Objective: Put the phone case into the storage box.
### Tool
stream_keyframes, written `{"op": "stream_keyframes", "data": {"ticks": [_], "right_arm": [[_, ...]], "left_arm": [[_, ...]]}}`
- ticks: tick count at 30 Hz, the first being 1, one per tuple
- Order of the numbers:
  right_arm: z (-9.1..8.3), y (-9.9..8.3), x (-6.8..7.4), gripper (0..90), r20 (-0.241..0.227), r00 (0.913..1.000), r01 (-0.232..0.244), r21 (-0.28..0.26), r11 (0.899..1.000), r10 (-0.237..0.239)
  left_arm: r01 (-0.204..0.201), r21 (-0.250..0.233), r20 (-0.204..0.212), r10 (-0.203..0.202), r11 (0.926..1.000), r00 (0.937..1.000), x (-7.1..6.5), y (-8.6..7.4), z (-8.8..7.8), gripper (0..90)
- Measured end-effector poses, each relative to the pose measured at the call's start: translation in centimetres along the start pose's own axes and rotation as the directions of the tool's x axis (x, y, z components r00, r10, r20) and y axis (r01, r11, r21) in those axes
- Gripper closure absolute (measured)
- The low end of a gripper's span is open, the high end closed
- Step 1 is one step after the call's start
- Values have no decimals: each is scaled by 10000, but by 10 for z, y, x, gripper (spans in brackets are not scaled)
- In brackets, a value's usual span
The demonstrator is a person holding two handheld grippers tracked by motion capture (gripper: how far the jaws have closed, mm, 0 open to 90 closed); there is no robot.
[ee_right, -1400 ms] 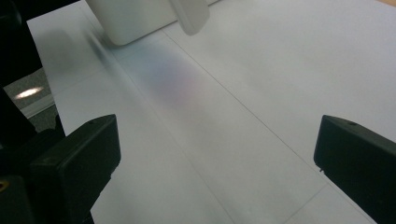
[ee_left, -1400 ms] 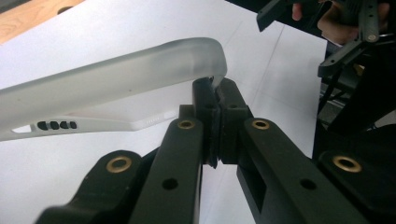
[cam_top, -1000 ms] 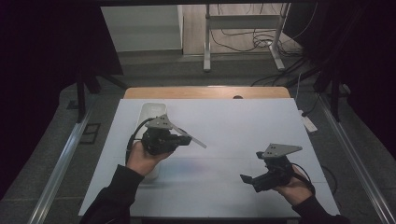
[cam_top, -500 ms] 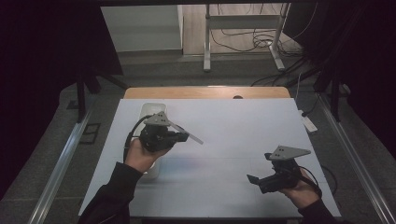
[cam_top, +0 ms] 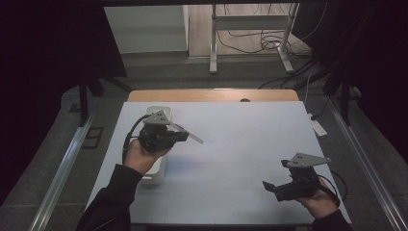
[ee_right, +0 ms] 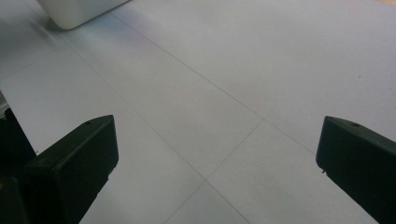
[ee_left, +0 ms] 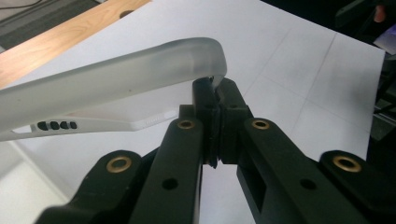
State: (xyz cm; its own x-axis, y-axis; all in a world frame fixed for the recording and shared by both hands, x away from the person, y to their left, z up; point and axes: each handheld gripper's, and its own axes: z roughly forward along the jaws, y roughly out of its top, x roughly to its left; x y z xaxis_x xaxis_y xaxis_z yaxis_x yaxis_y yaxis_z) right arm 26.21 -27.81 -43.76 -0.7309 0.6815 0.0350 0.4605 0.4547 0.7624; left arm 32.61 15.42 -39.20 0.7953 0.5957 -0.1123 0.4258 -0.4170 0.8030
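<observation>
As before, left gripper (cam_top: 180, 136) grips case (ee_left: 112, 84).

This looks like a lab recording station: dark curtains hang on both sides of the white-topped wooden table (cam_top: 250, 159), loose black cables (cam_top: 262, 41) trail over the floor beyond it, beside a grey metal stand (cam_top: 250, 29).

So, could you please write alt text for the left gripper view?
A black tool pinches the corner of a frosted, see-through phone case, holding it above a white table. A strip of bare wood runs along the table's far edge.
</observation>
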Motion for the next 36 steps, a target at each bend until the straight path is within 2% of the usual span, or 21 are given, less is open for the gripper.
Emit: {"op": "stream_keyframes", "data": {"ticks": [21,25,36], "right_arm": [[-12,-16,-11,0,605,9979,-237,92,9997,231],[-15,-21,-14,0,922,9954,-278,253,9993,253],[-27,-34,-21,0,1429,9866,-854,400,9955,789]], "left_arm": [[384,-3,-683,-384,9993,9969,19,1,-17,879],[517,7,-827,-514,9987,9952,24,0,-21,879],[736,108,-1247,-717,9972,9896,35,1,-28,879]]}}
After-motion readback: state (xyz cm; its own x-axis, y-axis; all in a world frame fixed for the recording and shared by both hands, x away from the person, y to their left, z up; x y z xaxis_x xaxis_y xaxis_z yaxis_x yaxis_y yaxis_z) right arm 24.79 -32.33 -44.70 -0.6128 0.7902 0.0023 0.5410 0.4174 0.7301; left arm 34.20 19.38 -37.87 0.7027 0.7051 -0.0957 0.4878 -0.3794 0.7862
